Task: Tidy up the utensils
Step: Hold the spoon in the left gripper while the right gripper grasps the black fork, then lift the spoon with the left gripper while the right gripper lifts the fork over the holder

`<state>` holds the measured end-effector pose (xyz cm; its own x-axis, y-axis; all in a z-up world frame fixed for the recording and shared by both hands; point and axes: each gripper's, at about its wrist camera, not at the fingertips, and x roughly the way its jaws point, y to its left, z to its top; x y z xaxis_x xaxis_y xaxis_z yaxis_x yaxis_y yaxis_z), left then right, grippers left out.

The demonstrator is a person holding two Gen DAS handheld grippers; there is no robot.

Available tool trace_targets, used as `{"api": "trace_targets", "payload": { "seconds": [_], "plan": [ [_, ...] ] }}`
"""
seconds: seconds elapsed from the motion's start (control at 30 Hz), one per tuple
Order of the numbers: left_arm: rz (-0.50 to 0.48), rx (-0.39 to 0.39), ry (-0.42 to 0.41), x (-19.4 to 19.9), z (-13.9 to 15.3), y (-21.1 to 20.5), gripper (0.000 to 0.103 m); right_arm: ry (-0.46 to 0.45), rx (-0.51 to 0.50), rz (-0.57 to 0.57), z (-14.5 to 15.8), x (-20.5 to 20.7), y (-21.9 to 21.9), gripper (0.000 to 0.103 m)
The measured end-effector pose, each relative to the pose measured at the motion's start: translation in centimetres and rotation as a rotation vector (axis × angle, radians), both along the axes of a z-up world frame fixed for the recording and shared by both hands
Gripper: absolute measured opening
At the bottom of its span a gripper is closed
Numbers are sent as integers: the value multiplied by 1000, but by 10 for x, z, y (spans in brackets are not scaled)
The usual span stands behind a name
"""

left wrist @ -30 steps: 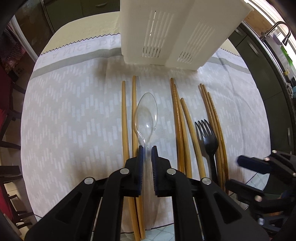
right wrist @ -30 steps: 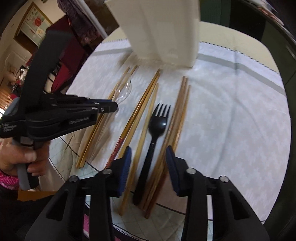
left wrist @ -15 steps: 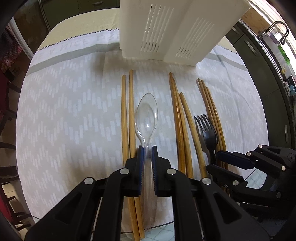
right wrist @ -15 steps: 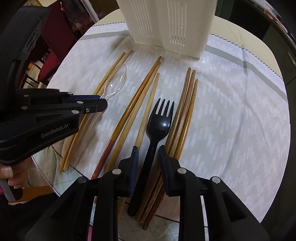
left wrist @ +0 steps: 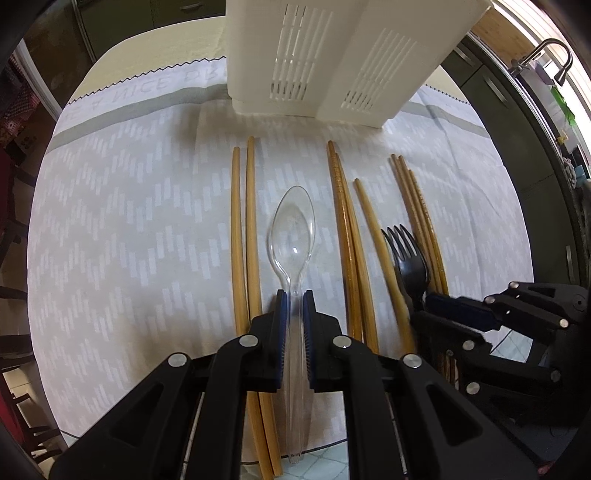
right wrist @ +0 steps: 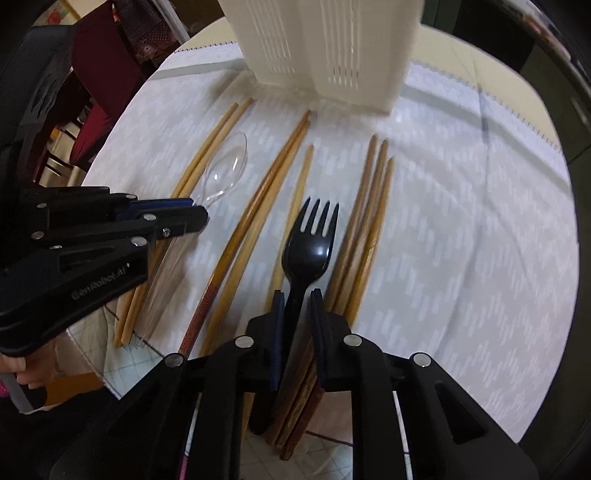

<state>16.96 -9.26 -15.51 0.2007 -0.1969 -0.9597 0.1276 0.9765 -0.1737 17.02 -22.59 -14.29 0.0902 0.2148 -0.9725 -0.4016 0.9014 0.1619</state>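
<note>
On cloth (left wrist: 129, 240), spoon (left wrist: 293, 229) (clear) between left tongs (left wrist: 293, 314).

Dark cabinets (left wrist: 491, 88), a red chair (right wrist: 99, 74), a bright window (left wrist: 546, 22).

My two matte black plastic grippers (left wrist: 293, 295) (right wrist: 297, 295) carry blue ribbed pads (left wrist: 282, 314), round silver screws (left wrist: 245, 340) and white "GenRobot.AI" lettering (right wrist: 99, 284).

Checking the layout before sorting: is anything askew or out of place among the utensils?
Mostly tidy. One single wooden chopstick lies alone and angled between the groups, its lower end running toward the black plastic fork. The clear plastic spoon lies straight. Nothing looks spilled or broken.
</note>
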Motion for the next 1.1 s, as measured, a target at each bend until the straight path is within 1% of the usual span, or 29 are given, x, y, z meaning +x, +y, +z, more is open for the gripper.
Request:
{"api": "trace_targets", "payload": {
  "seconds": [0.2, 0.27, 0.37, 0.43, 0.53, 0.63, 0.77, 0.93, 1.0, 1.1],
  "plan": [
    [-2, 6, -4, 2, -1, -1, 9, -47, -53, 41, -1, -2, 17, 15],
    [-3, 10, -8, 2, -1, -3, 9, -54, -66, 50, -1, -1, 21, 14],
    [-7, 11, -10, 3, -1, -4, 9, -65, -78, 60, -1, -4, 19, 11],
    [-10, 11, -10, 3, -1, -4, 9, -66, -80, 48, -1, -3, 14, 10],
    [-16, 14, -15, 3, -2, -4, 9, -60, -50, 16, 0, -5, -1, 10],
    [-19, 6, -25, 3, -1, -4, 9, -81, -23, -5, 1, -6, -6, 10],
    [-23, 8, -72, 2, 6, -1, 9, -120, 62, -39, 11, -13, -21, 10],
    [-27, -17, -109, 1, 17, 3, 9, -192, 167, -78, 33, -23, -39, 10],
    [-30, -17, -146, -2, 27, 3, 9, -221, 196, -87, 44, -28, -42, 10],
    [-28, -39, -198, -8, 43, 5, 9, -278, 225, -94, 63, -33, -48, 10]
  ]
}}
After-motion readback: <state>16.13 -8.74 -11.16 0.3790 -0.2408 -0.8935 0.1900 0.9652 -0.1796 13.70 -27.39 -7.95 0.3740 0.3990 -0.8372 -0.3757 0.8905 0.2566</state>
